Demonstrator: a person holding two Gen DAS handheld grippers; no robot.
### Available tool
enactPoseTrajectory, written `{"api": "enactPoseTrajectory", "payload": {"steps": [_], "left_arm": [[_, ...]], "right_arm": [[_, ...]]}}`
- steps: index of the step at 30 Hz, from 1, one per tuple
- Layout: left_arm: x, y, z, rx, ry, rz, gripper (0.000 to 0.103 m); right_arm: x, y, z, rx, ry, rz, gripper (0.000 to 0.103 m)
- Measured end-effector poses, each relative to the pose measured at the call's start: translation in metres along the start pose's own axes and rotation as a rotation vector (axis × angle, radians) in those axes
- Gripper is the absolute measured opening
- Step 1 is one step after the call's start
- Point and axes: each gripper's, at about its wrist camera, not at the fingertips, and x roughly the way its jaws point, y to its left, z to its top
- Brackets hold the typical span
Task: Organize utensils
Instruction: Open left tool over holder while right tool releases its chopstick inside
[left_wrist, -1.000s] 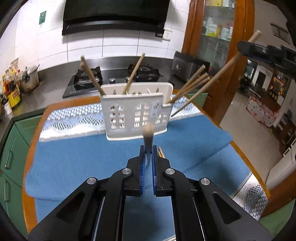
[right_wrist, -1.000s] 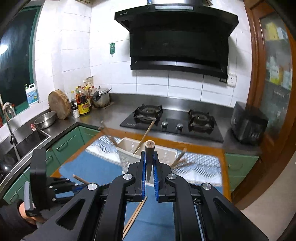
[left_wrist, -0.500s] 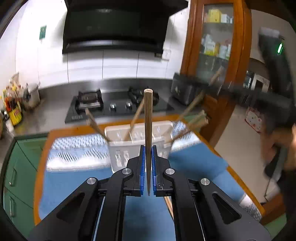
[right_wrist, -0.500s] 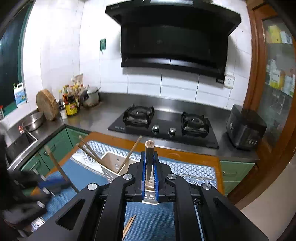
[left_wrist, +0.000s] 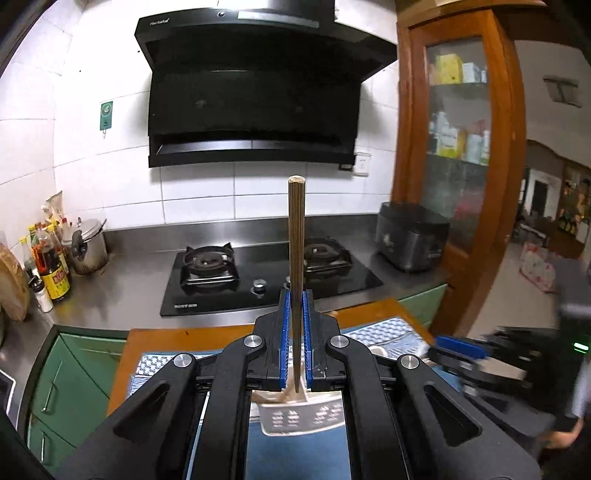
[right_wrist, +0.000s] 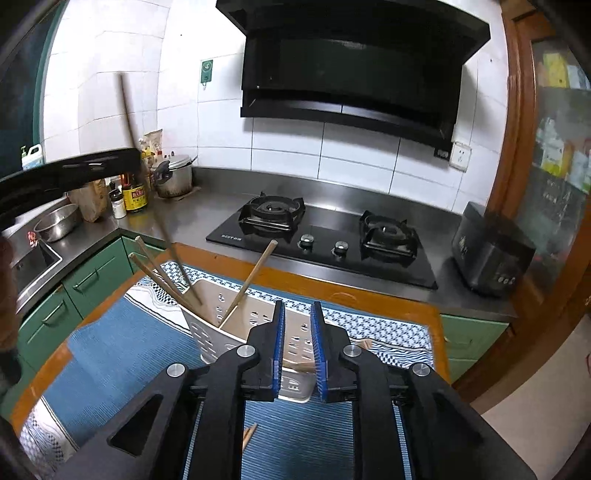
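Because everything here is placed around the white slotted caddy (right_wrist: 236, 328), start with that: it stands upright on the blue mat (right_wrist: 122, 350) that covers the wooden surface (right_wrist: 373, 295), in front of the black hob (right_wrist: 325, 243). It is light, hollow plastic, so you can expect it to slide or tip on the cloth if a stick is pushed in at a slant; drop your pieces in from above and do not lever against its wall.

Next, your left tongs (left_wrist: 294, 334) are pressed tight on one wooden chopstick (left_wrist: 296, 236), gripped low on its shaft so that most of its length stands upright above the pads, over the caddy's near edge. It is stiff, very light and smooth, so a pinch this low lets the top swing; keep it vertical as you lower it.

Your right tongs (right_wrist: 297, 345) are opening, with nothing pinched between the pads, directly above the caddy's right half, and a chopstick end (right_wrist: 303, 366) shows just below them, seemingly inside the caddy.

Several chopsticks (right_wrist: 162, 284) lean out of the caddy's left compartment, and one (right_wrist: 255, 273) leans in the middle. A loose pair (right_wrist: 249, 435) lies on the mat in front of the caddy. Take those near mid-length, across the grain, since round, polished wood will roll out of a tip-end grip.
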Motion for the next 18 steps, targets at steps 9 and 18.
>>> {"api": "enactPoseTrajectory", "payload": {"steps": [9,18], "left_arm": [[0.04,0.01,-0.027,-0.021,0.097,0.012,0.005],[0.008,0.007,-0.032,-0.013,0.051,0.017,0.034]], "right_arm": [[-0.022,0.01,-0.038,-0.023,0.01,0.035,0.019],[-0.028,0.029,-0.11,0.065,0.125,0.103,0.019]]}}
